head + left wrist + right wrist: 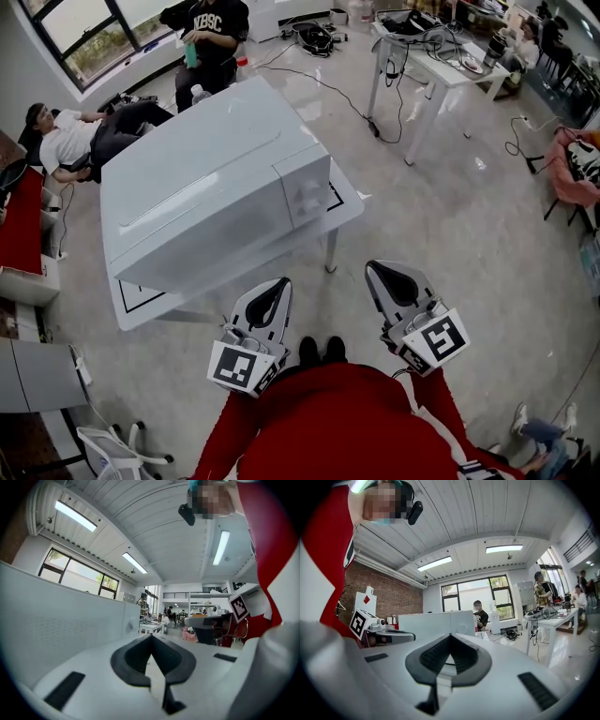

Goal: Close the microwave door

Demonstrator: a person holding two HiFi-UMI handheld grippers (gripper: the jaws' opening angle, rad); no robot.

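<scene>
Squarely on the small white surface [343, 202] sits the white microwave [211, 187], its front turned toward the person. Its door [202, 239] lies flush with the body, shut, beside the knob panel [307, 192]. Both red-sleeved arms are tucked close to the body, with the grippers side by side and aimed forward at the oven. The left gripper [282, 283] hangs just short of the surface edge. The right gripper [374, 268] is off past the corner, clear of everything. Each gripper's fingers [129, 660] meet at the tips, closed with nothing between them.
</scene>
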